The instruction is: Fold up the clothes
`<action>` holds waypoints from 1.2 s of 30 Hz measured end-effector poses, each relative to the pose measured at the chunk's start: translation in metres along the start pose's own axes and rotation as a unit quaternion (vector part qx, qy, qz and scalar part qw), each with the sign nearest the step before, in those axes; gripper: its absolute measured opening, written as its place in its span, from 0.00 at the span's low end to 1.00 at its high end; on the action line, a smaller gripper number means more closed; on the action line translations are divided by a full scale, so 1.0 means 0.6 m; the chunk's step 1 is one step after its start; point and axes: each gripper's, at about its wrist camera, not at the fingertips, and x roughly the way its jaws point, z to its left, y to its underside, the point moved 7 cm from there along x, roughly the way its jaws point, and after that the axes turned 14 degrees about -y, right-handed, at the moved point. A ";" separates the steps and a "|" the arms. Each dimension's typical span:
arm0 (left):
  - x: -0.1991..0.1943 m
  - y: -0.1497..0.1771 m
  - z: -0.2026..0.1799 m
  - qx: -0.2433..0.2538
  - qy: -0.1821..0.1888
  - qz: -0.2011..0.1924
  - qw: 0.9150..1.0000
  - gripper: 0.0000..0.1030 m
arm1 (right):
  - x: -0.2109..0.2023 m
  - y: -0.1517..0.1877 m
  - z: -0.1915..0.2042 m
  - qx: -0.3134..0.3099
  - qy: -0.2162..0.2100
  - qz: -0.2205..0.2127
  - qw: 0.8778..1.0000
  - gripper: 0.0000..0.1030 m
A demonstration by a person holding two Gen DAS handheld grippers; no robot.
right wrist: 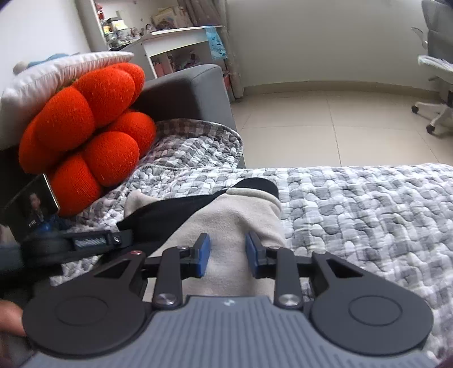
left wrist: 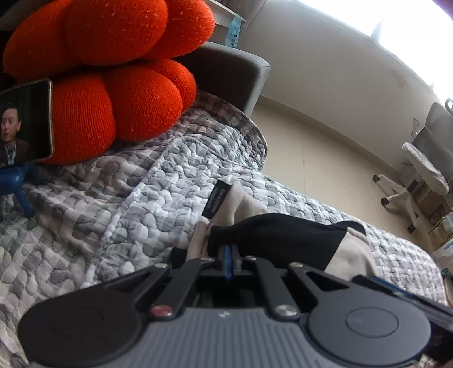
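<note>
Pinching the black trim of the garment [right wrist: 226,223], the left gripper [left wrist: 226,252] has its fingers together on the cloth, while the right gripper [right wrist: 228,256] hovers over the beige part with fingers apart. The garment sits bunched on the quilt [right wrist: 368,212] near its front edge. Thin pinch, so a tug could slip it loose and wreck the fold.

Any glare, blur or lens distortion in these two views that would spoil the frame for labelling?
Left wrist view: window at top right is blown out white, and the floor edge bows strongly; the garment in the shut left tongs stays sharp. Right wrist view: even daylight, no glare, dark fisheye corners, shelf clutter soft; the open right tongs are crisp.
</note>
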 end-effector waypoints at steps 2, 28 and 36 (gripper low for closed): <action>-0.001 0.001 -0.002 0.004 -0.006 -0.003 1.000 0.03 | -0.019 -0.003 0.001 0.014 0.004 0.001 1.000 0.36; -0.004 0.005 0.002 0.010 -0.011 -0.010 1.000 0.03 | -0.038 0.029 0.005 -0.011 0.014 0.048 0.999 0.20; -0.004 0.005 0.000 0.009 -0.011 -0.007 1.000 0.03 | -0.007 0.053 -0.008 -0.009 -0.002 0.084 0.996 0.15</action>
